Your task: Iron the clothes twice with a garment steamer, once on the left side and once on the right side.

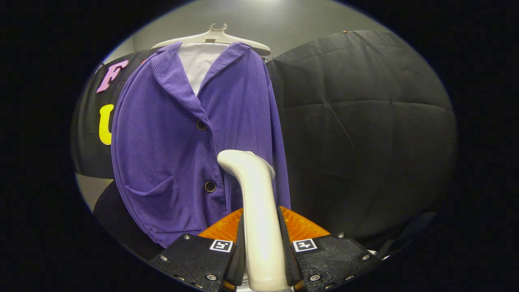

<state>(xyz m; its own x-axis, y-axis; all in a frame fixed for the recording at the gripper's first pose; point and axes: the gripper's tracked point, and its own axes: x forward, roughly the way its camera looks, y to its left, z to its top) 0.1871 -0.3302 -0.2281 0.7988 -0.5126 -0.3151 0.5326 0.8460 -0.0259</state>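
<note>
In the gripper view we saw the hand-held gripper (263, 259) pinching the white handle of the garment steamer (255, 211), with one black finger (239, 251) pressed against each side of it. The handle rose straight up from between the fingers and bent at its top toward the purple jacket (190, 142), so the steamer's head pointed at the cloth. We could not tell whether the head touched the fabric or hung just short of it.

Taking the jacket as our landmark, the steamer stood in front of its lower part, just to the right of the button placket and a little above the lower button (210, 186). The upper button (201, 124) sat well above the steamer's head. A patch pocket (152, 194) lay on the jacket's panel left of the buttons, away from the steamer.

The jacket hung on a pale hanger (215, 37), buttoned shut, with a white garment (199, 65) showing in the open neck between the lapels. Orange parts of the gripper (302, 227) showed either side of the handle, just below the jacket's hem. Black cloth (365, 121) covered the wall to the right of the jacket.
</note>
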